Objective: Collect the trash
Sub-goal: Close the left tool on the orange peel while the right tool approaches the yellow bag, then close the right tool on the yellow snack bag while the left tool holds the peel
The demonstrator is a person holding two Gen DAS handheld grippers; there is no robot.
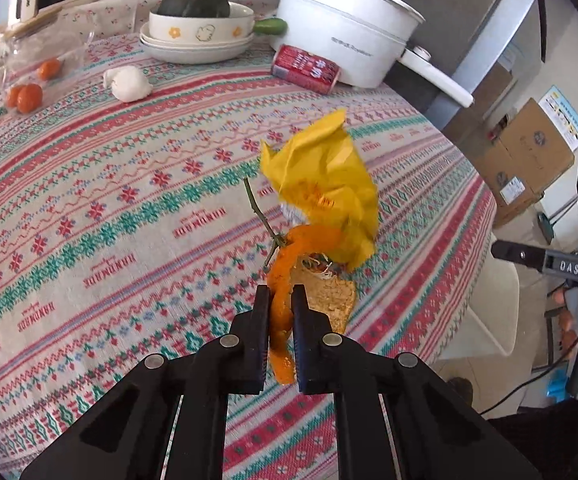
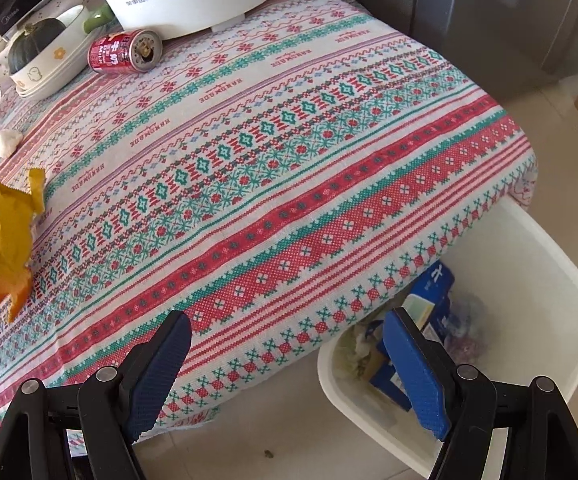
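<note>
L gripper (image 1: 280, 300) jaws clamp orange peel (image 1: 281, 320); R gripper (image 2: 287, 356) jaws released; bin (image 2: 549, 280) w/ cartons.

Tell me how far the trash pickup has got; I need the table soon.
Done: the white plastic bin beside the table already holds blue cartons and wrappers. In hand: the left gripper is shut on a strip of orange peel; the right gripper is open and empty. Left: the crumpled yellow wrapper, the brown bread piece, the thin green twig and the red drink can lying on its side.
</note>
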